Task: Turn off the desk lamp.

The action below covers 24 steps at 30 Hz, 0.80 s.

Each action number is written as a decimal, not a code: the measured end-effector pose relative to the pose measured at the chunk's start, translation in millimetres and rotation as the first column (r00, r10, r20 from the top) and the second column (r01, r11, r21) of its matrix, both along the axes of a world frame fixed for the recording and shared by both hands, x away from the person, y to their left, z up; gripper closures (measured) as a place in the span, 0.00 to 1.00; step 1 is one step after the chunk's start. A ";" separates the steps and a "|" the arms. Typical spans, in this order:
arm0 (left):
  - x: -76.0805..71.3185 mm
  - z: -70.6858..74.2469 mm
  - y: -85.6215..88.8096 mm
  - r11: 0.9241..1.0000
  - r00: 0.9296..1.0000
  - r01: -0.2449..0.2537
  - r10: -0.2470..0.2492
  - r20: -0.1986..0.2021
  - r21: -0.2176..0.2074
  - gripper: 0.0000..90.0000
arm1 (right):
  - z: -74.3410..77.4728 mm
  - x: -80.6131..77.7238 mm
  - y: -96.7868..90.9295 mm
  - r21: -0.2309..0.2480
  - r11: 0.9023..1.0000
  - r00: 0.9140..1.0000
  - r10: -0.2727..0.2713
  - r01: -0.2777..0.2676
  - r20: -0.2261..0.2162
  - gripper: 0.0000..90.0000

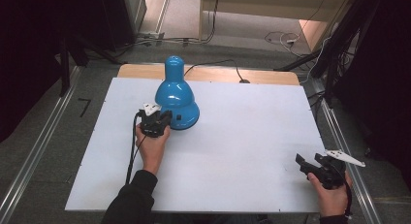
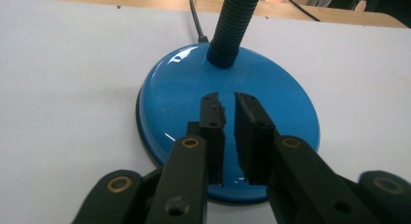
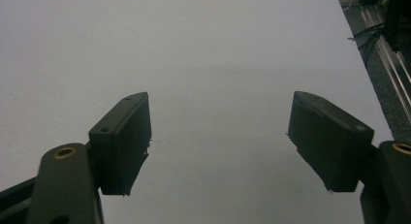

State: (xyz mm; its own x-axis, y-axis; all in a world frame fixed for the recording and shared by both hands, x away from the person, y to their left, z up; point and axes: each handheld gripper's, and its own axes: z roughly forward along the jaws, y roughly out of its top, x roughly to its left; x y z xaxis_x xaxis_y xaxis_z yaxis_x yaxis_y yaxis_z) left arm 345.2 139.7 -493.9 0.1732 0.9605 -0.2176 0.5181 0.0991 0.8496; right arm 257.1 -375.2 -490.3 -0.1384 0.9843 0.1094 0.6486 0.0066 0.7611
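A glossy blue desk lamp (image 1: pixel 174 94) stands at the back left of the white board (image 1: pixel 242 136), its shade bent down over its round base (image 2: pixel 165 103). A ribbed blue neck (image 2: pixel 235 25) rises from that base. My left gripper (image 1: pixel 166 117) (image 2: pixel 225 100) hovers right over the near part of the base, jaws drawn together to a thin slit with nothing between them. Whether the tips touch the base I cannot tell. My right gripper (image 1: pixel 308 160) (image 3: pixel 220 132) rests at the board's near right corner, jaws spread wide and empty over the bare surface.
The lamp's black cord (image 1: pixel 218 64) runs off the back edge over a wooden tabletop strip (image 1: pixel 271 77). Metal rails (image 1: pixel 339 136) flank the board on both sides. Cables (image 1: pixel 286 40) lie on the floor behind.
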 end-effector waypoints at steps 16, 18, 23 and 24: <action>-10.4 -2.1 10.0 1.000 1.000 0.020 -0.020 0.010 -0.003 0.77 | 0.6 -0.6 1.0 -0.005 1.000 1.000 0.003 -0.003 0.002 0.25; -12.2 -2.6 12.4 1.000 1.000 0.010 -0.010 0.015 0.001 0.77 | 0.6 -0.7 1.1 -0.005 1.000 1.000 0.003 -0.003 0.003 0.25; -15.1 -2.8 16.9 1.000 1.000 0.009 -0.009 0.009 0.004 0.76 | 0.6 -0.8 1.4 -0.005 1.000 1.000 0.003 -0.003 0.002 0.25; -15.1 -2.8 16.9 1.000 1.000 0.009 -0.009 0.009 0.004 0.75 | 0.6 -0.7 1.1 -0.006 1.000 1.000 0.003 -0.003 0.003 0.25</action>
